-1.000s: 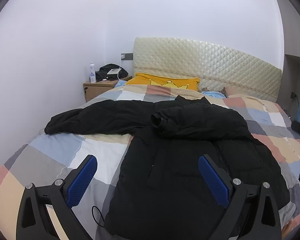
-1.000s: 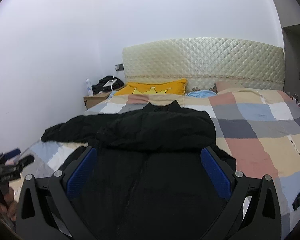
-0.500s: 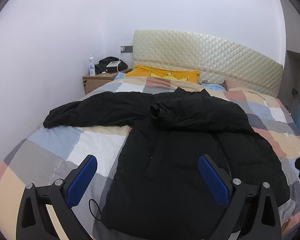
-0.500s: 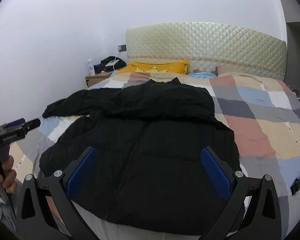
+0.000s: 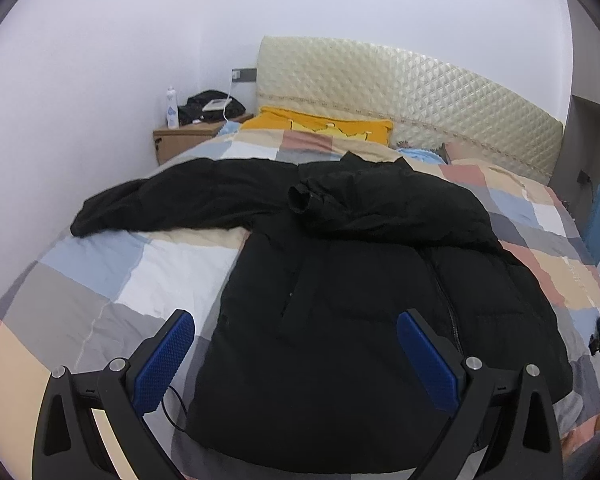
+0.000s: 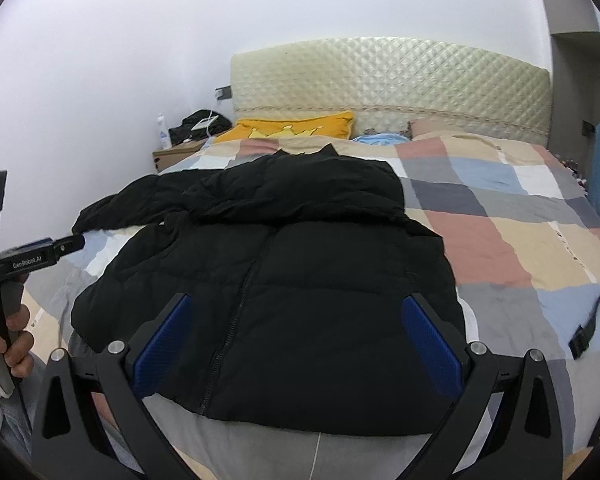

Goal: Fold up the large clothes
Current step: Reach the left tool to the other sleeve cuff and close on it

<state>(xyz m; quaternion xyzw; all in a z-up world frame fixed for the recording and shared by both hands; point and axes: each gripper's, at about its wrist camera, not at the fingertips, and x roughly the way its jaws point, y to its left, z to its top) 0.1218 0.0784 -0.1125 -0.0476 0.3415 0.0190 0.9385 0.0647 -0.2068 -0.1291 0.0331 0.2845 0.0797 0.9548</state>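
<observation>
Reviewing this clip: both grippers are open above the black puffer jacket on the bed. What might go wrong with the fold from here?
1. The black jacket is thick and puffy; open left gripper and right gripper may pinch only the top layer.
2. One sleeve sprawls sideways while the other sleeve lies across the chest, so the fold may end lopsided.
3. The hem lies at the bed edge; tugging may slide the jacket off.

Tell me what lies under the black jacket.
The black jacket rests on the checkered quilt, one sleeve folded across it. Whatever the jacket covers is hidden.
</observation>
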